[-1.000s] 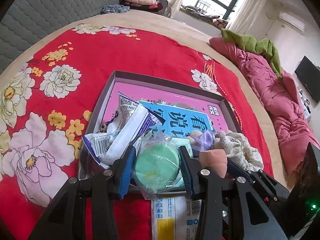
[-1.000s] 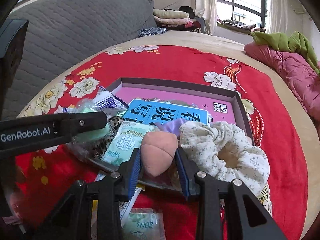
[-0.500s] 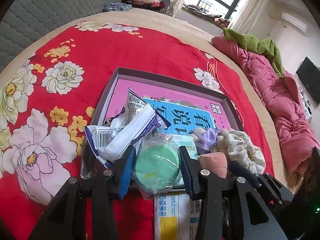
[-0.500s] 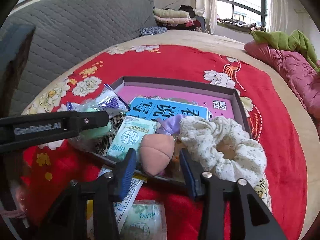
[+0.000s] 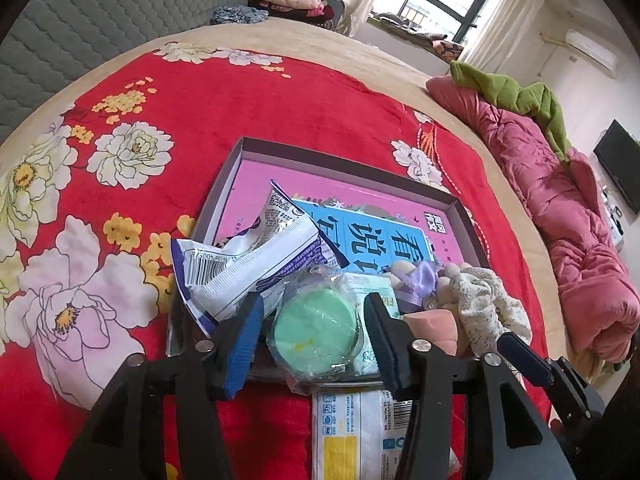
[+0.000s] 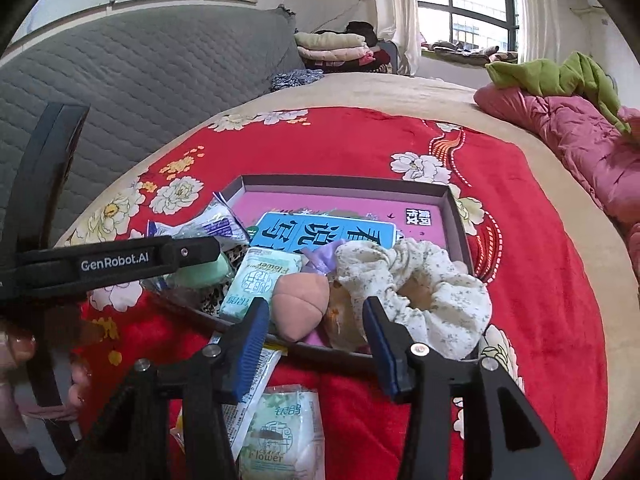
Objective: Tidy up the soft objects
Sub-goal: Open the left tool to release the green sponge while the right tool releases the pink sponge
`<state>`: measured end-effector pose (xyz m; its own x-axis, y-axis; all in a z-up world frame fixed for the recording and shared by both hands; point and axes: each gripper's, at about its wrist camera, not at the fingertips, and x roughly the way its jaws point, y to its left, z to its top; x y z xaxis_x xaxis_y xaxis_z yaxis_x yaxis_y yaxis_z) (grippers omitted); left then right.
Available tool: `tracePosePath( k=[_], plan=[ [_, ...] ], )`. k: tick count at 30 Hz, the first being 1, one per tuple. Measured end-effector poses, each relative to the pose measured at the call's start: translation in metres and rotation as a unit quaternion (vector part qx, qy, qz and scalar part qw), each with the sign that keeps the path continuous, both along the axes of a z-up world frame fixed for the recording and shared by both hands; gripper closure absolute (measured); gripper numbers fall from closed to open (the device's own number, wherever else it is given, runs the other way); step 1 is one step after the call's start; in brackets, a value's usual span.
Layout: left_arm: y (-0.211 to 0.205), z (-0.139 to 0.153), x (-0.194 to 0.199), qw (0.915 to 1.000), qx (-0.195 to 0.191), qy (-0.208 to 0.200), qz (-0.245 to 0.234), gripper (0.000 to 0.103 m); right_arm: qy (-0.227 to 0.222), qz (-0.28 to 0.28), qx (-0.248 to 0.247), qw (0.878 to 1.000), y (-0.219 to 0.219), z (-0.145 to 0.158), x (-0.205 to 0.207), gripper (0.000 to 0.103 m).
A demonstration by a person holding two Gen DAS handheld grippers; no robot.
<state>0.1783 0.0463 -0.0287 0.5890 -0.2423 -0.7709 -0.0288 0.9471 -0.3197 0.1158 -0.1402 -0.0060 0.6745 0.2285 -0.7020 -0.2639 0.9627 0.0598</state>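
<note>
A shallow grey tray (image 5: 240,168) with a pink floor lies on the red bedspread, full of soft items. My left gripper (image 5: 314,320) hangs over the tray's near edge. Its jaws are opening around a green round puff in a clear bag (image 5: 316,332), and the pads stand clear of it. My right gripper (image 6: 314,316) is open, and the pink sponge (image 6: 300,304) lies free in the tray between its fingers. Beside the sponge are a floral scrunchie (image 6: 420,280), a small purple bow (image 6: 320,260) and a Flower tissue pack (image 6: 260,280).
A white and purple wrapper (image 5: 248,264) and a blue card (image 5: 376,240) also lie in the tray. A second tissue pack (image 6: 280,432) and a flat packet (image 5: 352,432) lie outside it. A pink quilt (image 5: 560,200) lies right; a grey headboard (image 6: 160,72) stands behind.
The right jaws opened and let go of the pink sponge, then drew back and up a little. The left jaws widened off the bagged green puff; that hand stayed in place.
</note>
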Motion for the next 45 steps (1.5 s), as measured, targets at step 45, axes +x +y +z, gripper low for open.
tracePosePath(
  k=[45],
  plan=[
    [-0.007, 0.057, -0.042, 0.9986, 0.015, -0.051, -0.006, 0.026, -0.048, -0.029, 0.011, 0.998, -0.022, 0.039, -0.022, 0.032]
  ],
)
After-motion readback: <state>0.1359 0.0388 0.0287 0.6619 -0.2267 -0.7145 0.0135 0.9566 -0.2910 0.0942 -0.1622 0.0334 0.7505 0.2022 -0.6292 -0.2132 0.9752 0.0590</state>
